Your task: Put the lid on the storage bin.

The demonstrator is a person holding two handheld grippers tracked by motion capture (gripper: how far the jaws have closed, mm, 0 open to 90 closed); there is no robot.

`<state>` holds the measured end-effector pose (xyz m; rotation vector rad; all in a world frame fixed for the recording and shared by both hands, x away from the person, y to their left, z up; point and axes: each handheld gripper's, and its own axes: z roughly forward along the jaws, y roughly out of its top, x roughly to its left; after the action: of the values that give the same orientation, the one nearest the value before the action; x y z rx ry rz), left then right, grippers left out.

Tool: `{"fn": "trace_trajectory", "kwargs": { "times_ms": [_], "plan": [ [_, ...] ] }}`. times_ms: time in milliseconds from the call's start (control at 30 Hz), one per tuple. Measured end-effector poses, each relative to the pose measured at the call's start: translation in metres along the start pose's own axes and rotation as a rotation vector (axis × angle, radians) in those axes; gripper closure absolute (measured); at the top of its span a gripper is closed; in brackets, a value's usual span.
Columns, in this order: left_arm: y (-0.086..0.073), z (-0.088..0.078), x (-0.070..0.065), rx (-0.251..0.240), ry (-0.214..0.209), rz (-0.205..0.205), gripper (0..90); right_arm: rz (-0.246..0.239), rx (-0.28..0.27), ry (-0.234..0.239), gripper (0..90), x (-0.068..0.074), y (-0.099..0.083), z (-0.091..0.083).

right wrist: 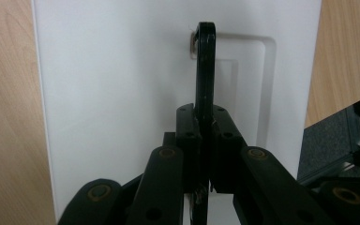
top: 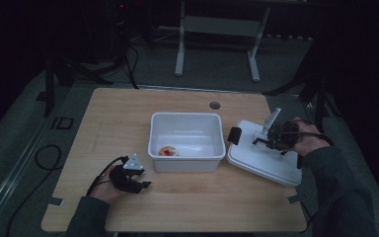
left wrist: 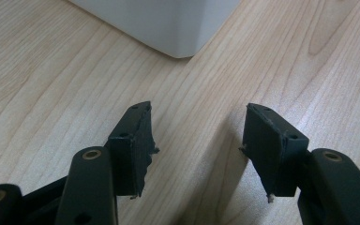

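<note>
We are looking down on a pale wooden bench [top: 187,197] that is sitting in a dim room, with a round grommet hole [top: 214,105] showing near its far edge. Beyond it we are seeing the white legs of a frame [top: 180,49] standing on grey carpet [top: 217,69], and a dark stand [top: 52,84] standing off the far left corner. A black cable [top: 44,158] is looping on the floor to the left, beside a metal rail [top: 15,168] running along that side.
</note>
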<state>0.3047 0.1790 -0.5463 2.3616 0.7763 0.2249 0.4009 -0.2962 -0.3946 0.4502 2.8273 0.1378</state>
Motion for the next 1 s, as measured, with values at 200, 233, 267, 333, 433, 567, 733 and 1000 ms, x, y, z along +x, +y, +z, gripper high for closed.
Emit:
{"fn": "trace_trajectory", "kwargs": {
  "times_ms": [200, 233, 267, 333, 433, 567, 733, 1000],
  "plan": [
    [0.0, 0.0, 0.0, 0.0, 0.0, 0.001, 43.1, -0.004, -0.008, -0.006, 84.3, -0.002, 0.0, -0.005],
    [0.0, 0.0, 0.0, 0.0, 0.0, 0.001, 43.1, -0.004, -0.008, -0.006, 84.3, -0.002, 0.0, -0.005],
    [0.0, 0.0, 0.0, 0.0, 0.0, 0.001, 43.1, -0.002, -0.01, -0.006, 84.3, -0.002, -0.001, -0.006],
    [0.0, 0.0, 0.0, -0.001, -0.002, 0.001, 43.1, 0.001, -0.009, -0.007, 84.3, -0.002, -0.001, -0.008],
    [0.0, 0.0, 0.0, 0.0, 0.0, 0.002, 43.1, -0.004, -0.01, -0.009, 84.3, -0.003, -0.001, -0.012],
    [0.0, 0.0, 0.0, -0.001, 0.0, 0.002, 43.1, -0.002, -0.015, -0.015, 84.3, -0.003, 0.0, -0.017],
    [0.0, 0.0, 0.0, -0.001, 0.0, 0.002, 43.1, -0.017, -0.017, -0.023, 84.3, -0.004, 0.003, -0.022],
    [0.0, 0.0, 0.0, -0.001, 0.0, 0.002, 43.1, -0.03, -0.016, -0.029, 84.3, -0.005, 0.005, -0.03]
  ]
}}
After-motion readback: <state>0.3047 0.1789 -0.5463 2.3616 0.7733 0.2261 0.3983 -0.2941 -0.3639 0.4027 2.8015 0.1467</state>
